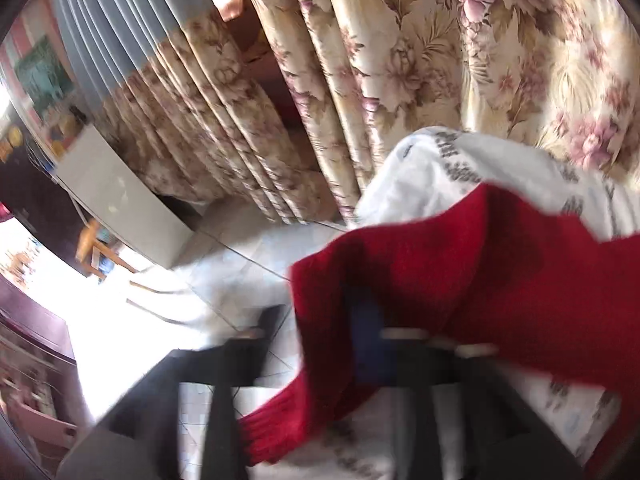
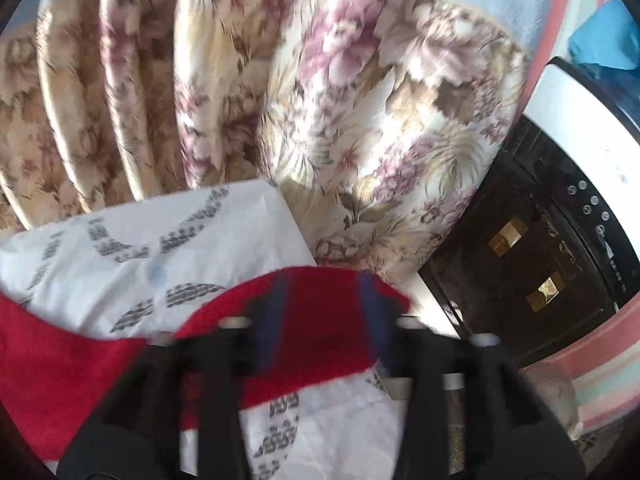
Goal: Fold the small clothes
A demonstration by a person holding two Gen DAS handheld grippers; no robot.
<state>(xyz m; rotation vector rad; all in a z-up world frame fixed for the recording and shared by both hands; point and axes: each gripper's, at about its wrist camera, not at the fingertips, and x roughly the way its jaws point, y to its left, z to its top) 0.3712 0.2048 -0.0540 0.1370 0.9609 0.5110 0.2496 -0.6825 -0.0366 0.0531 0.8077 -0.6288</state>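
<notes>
Red knit garment [image 1: 500, 264]; white grey-printed cloth [image 2: 160, 240]; floral beige-pink curtain [image 2: 360, 100].

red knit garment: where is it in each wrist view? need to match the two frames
Left wrist: red knit garment fills the lower right, draped over the left tongs.
Right wrist: it runs along the bottom, from the left edge to centre, over the right tongs.
Shared landmark: white patterned cloth under the garment, with the floral curtain behind.
</notes>
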